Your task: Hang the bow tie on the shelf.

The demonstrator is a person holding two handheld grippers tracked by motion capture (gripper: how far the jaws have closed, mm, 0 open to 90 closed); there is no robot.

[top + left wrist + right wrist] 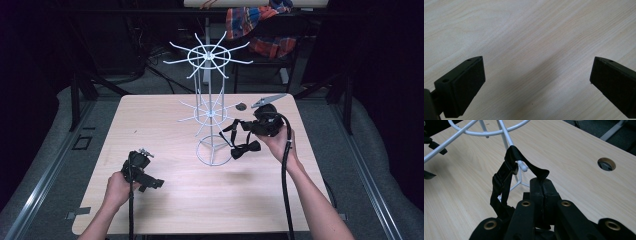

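Right gripper (543,185) clamped on bow tie (246,149) strap, looped over white wire rack (210,111) hook. Left gripper (536,82) jaws spread above table (165,200).

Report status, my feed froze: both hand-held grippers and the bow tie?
Left hand-held gripper open, over bare table. Right hand-held gripper shut on bow tie strap, looped over a rack hook. Bow hanging.

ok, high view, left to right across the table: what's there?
Left gripper → white wire rack → black bow tie → right gripper, shut on the bow tie's strap.
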